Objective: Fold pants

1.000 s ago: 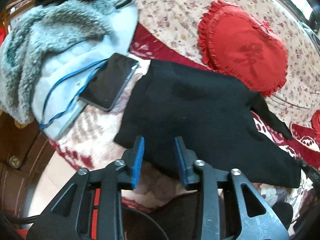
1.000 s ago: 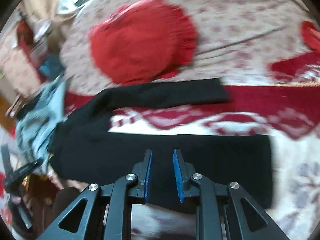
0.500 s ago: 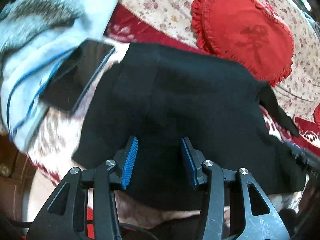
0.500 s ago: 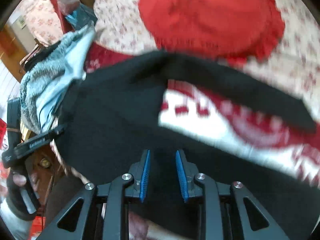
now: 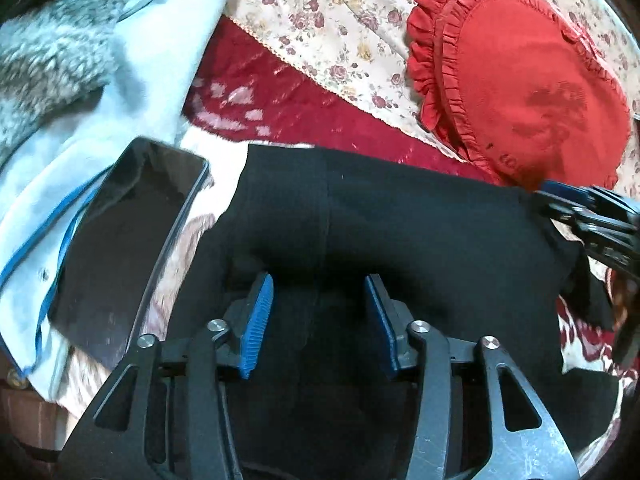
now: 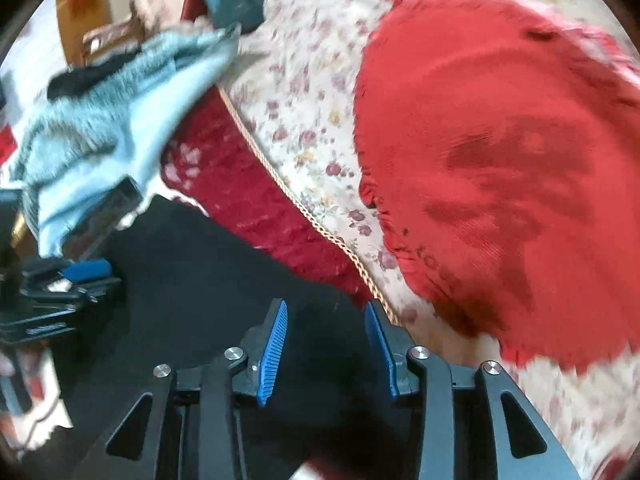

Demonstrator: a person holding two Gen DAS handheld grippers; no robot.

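Black pants (image 5: 400, 232) lie spread on a floral bedspread; they also show in the right wrist view (image 6: 192, 280). My left gripper (image 5: 319, 304) is open, its blue pads just above the pants near the waist end. My right gripper (image 6: 326, 332) is open over the far edge of the pants, beside the red cushion. In the left wrist view the right gripper (image 5: 588, 216) shows at the right edge of the pants. In the right wrist view the left gripper (image 6: 60, 284) shows at the left.
A red heart-shaped cushion (image 5: 520, 76) lies behind the pants. A black phone (image 5: 132, 232) rests on a pale blue garment (image 5: 120, 92) with grey fur (image 5: 52, 52), left of the pants. The bed's front edge is at lower left.
Both grippers have moved forward over the pants and opened wider. The right gripper has swung toward the waist end, and the red cushion fills more of its view.
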